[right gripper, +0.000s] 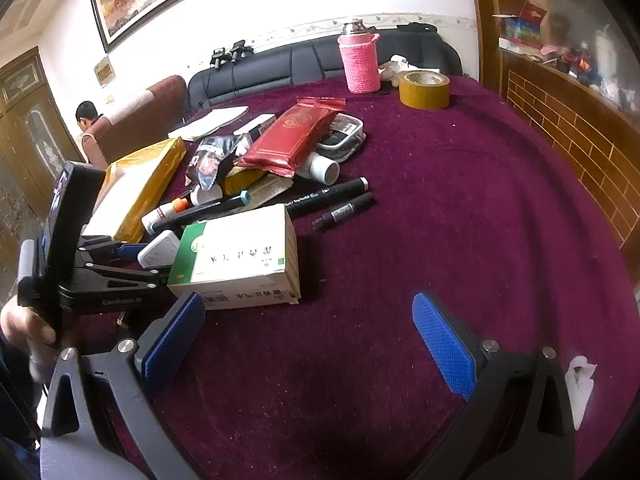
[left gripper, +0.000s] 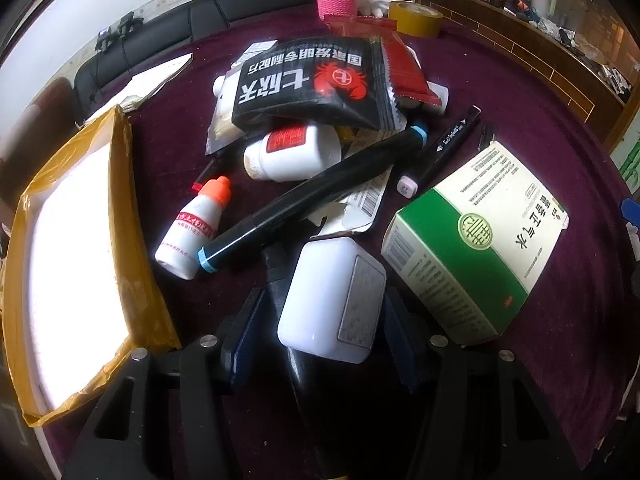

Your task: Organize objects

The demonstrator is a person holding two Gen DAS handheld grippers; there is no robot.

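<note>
My left gripper (left gripper: 324, 312) is shut on a white plug-like block (left gripper: 332, 300), its blue pads against the block's two sides. The right wrist view shows the same block (right gripper: 158, 248) between the left gripper's fingers (right gripper: 148, 258), beside the green-and-white medicine box (right gripper: 236, 256). Just beyond the block lies the pile: a black marker with blue ends (left gripper: 312, 196), an orange-capped white bottle (left gripper: 192, 228), a white pill bottle (left gripper: 292, 152) and a black snack packet (left gripper: 316, 80). My right gripper (right gripper: 310, 304) is open over bare purple cloth, nothing between its pads.
A yellow-taped parcel (left gripper: 72, 248) lies left of the pile. At the table's far side are a pink-sleeved flask (right gripper: 358, 60) and a tape roll (right gripper: 424, 88). Two dark markers (right gripper: 344, 200) lie right of the box. A seated person (right gripper: 88, 120) is in the far background.
</note>
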